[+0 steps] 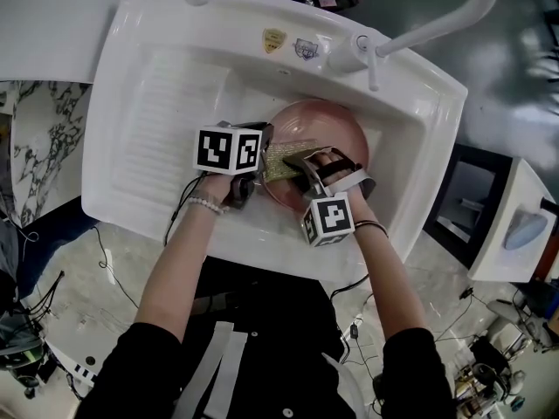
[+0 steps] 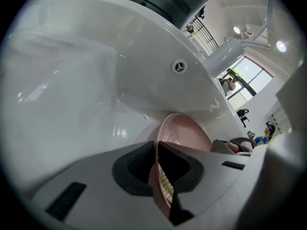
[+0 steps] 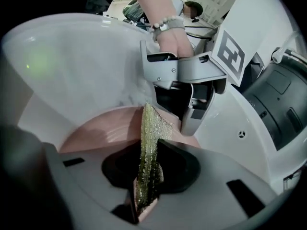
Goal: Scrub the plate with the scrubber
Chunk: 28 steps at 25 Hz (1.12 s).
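Observation:
A pink plate (image 1: pixel 327 129) stands tilted in the white sink basin (image 1: pixel 410 138). My left gripper (image 1: pixel 260 154) is shut on the plate's left rim; in the left gripper view the rim (image 2: pixel 184 133) runs edge-on between the dark pads of this gripper (image 2: pixel 160 176). My right gripper (image 1: pixel 299 173) is shut on a yellow-green mesh scrubber (image 1: pixel 281 160), which lies against the plate's face close to the left jaws. In the right gripper view the scrubber (image 3: pixel 151 138) stands up from this gripper (image 3: pixel 146 186) over the plate (image 3: pixel 100 128), with the left gripper (image 3: pixel 187 80) just behind it.
A white faucet (image 1: pixel 428 29) arches over the sink's back right corner. A ribbed draining board (image 1: pixel 166 112) fills the sink's left half. An overflow hole (image 2: pixel 179 66) sits in the basin wall. Cables (image 1: pixel 113 269) lie on the marbled floor around the sink.

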Each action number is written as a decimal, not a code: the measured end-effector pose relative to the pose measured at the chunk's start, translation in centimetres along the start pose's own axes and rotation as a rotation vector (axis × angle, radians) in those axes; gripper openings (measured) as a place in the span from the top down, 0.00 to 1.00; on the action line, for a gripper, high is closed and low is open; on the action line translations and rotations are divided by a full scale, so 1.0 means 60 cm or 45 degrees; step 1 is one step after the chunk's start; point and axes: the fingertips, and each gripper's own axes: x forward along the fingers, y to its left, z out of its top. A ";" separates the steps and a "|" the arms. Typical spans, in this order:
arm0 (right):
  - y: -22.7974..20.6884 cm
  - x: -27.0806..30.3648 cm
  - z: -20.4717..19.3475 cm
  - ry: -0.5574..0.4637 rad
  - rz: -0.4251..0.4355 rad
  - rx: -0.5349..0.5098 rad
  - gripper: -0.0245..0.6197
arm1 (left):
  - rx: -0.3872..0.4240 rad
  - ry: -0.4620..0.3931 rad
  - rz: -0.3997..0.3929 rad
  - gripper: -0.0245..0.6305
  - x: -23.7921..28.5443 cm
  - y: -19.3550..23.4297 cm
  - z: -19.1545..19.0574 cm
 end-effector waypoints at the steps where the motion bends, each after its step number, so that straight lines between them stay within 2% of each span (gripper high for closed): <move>1: 0.007 -0.003 0.005 -0.028 0.039 0.037 0.84 | 0.000 0.001 0.004 0.93 0.000 0.001 -0.001; 4: 0.025 -0.014 0.016 -0.101 0.155 0.138 0.84 | 0.001 -0.002 0.015 0.93 0.000 0.003 -0.002; 10: 0.055 -0.041 0.024 -0.172 0.369 0.247 0.84 | 0.004 0.001 0.025 0.93 0.001 0.005 -0.003; 18: 0.101 -0.085 0.023 -0.167 0.636 0.302 0.84 | 0.015 -0.003 0.031 0.93 0.002 0.004 -0.004; 23: 0.103 -0.104 0.019 -0.156 0.683 0.367 0.84 | 0.016 -0.007 0.022 0.93 0.001 0.002 -0.004; 28: 0.068 -0.125 0.016 -0.180 0.591 0.409 0.85 | 0.036 -0.007 0.024 0.94 0.000 0.002 -0.004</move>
